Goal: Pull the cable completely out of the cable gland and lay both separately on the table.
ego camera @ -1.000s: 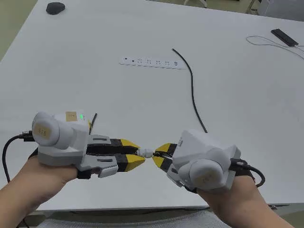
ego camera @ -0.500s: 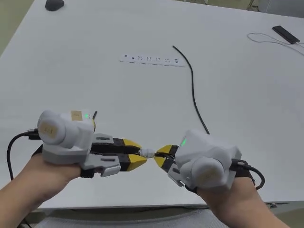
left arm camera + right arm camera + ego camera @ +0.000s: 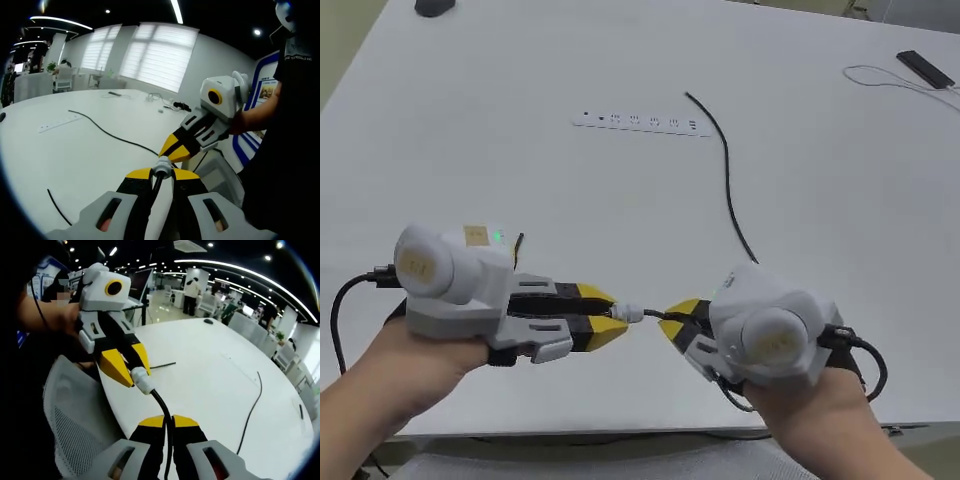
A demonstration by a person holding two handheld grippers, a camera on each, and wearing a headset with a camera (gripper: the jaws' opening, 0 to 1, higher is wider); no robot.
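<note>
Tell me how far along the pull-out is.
Done: left gripper shut on the white cable gland, right gripper shut on the black cable. In hand: the pull; the cable enters the gland. Left: free it, lay both apart on the table.

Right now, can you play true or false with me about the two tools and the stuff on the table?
1. The left tool is shut on the white cable gland. True.
2. The right tool is open and holds nothing. False: it is shut on the black cable.
3. The black cable is all the way out of the cable gland. False: it runs from the right tool straight into the gland's end.
4. A white power strip lies on the table. True.
5. The cable gland is lying on the table. False: the left tool holds it up in the air.
</note>
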